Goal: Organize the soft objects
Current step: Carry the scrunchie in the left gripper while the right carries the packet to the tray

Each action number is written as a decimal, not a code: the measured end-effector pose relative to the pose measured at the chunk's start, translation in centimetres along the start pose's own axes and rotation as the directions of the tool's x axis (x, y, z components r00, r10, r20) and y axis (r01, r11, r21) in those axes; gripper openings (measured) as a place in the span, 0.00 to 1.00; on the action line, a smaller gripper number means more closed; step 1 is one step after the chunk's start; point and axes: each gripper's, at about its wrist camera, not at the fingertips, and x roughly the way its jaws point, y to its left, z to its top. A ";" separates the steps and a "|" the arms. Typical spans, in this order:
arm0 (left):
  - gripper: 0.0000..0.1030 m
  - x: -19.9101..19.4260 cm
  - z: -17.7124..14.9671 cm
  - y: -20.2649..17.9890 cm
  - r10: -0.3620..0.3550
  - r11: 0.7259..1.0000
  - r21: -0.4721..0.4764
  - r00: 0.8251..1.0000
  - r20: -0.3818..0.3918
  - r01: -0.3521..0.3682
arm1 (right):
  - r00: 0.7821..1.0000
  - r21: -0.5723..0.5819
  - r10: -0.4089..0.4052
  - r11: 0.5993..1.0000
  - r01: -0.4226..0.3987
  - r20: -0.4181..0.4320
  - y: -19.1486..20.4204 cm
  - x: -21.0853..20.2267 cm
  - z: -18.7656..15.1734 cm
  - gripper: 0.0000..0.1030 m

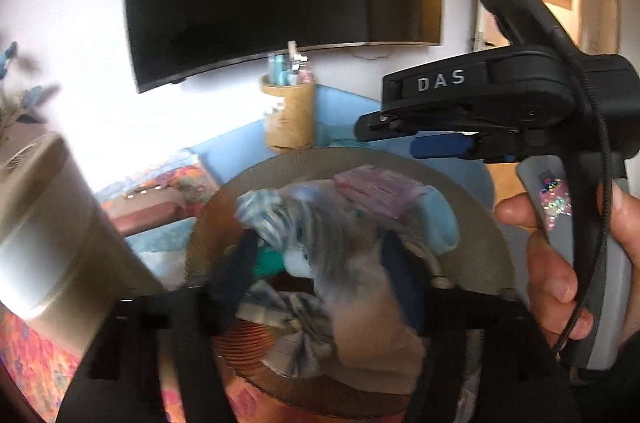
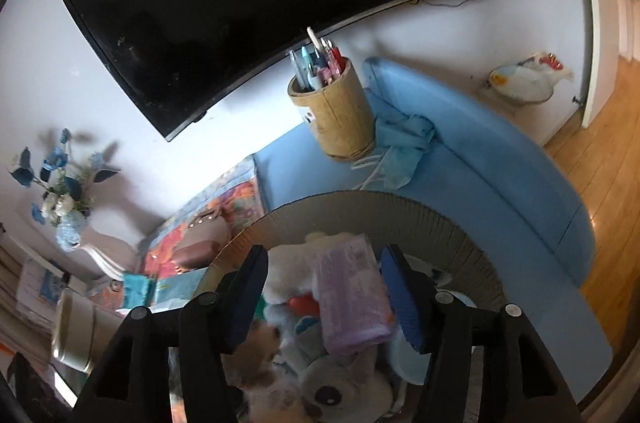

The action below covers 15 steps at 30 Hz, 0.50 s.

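While jaws gape | round basket holds plush toys, lilac pack

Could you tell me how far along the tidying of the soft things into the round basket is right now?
Well along: the round basket already holds a pile, including a lilac packet, plush toys and a tie-dye cloth. In hand: nothing; the right tongs stand open around the packet without pressing it, and the left tongs hang open over the cloth. Left: a blue cloth lies on the blue bench.
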 end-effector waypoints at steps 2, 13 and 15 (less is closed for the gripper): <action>0.79 -0.9 -0.1 -0.6 -0.003 1.000 0.013 1.000 0.028 0.002 | 1.000 0.016 -0.009 1.000 0.009 0.009 -0.3 -0.7 -0.5 0.56; 0.86 -7.2 -1.7 -2.8 -0.035 0.988 0.154 0.995 0.094 0.020 | 0.992 0.034 0.038 0.999 -0.043 0.120 0.1 -9.3 -4.1 0.57; 0.86 -9.4 -2.6 -2.1 -0.025 0.986 0.168 0.994 0.105 0.007 | 0.983 0.007 0.067 0.998 -0.069 0.170 1.0 -11.5 -5.3 0.64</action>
